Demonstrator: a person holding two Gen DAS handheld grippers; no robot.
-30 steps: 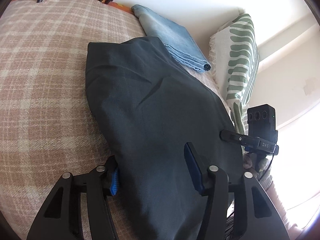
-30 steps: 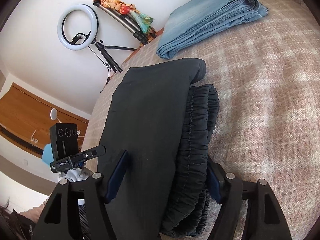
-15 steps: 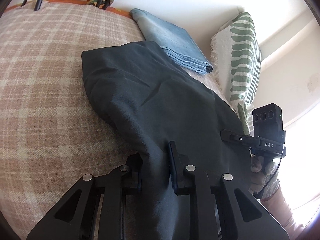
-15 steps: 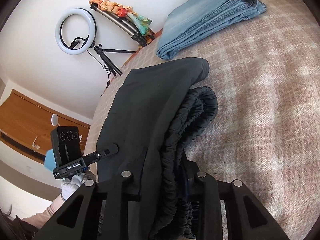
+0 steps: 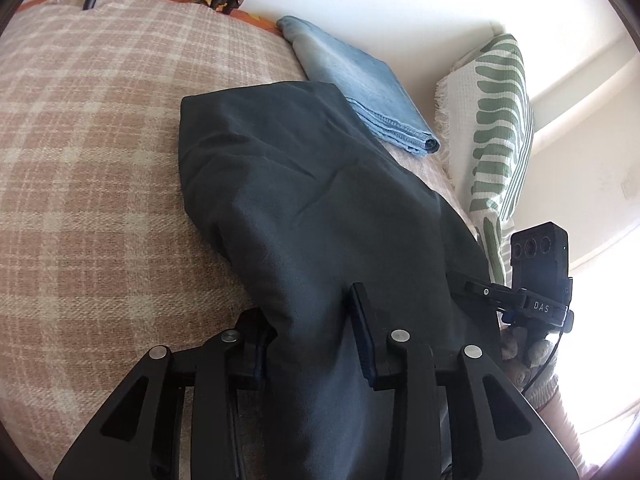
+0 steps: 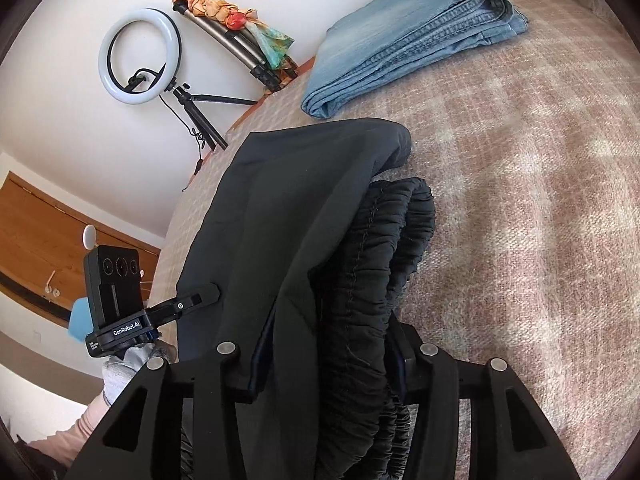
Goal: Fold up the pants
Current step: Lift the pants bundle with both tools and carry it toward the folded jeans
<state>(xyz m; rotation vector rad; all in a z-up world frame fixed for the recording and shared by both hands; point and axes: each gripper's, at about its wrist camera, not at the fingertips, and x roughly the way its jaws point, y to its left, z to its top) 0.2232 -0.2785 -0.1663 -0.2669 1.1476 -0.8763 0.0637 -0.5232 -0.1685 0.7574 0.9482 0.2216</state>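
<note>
Dark pants [image 5: 320,208] are gripped by both tools on the bed [image 5: 88,168], left tool [image 5: 312,340] clamped on cloth, right tool [image 6: 324,356] on the waistband. Another fold appears due, carried across evenly.

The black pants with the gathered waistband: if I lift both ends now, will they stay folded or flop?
The black pants will probably sag between the left gripper and right gripper: the cloth already drapes in soft creases. The bunched elastic waistband looks bulky, so that end may hang lower. The matte weave should not slip easily.

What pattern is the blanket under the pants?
Pink-beige plaid blanket, clearest in the left wrist view.
</note>
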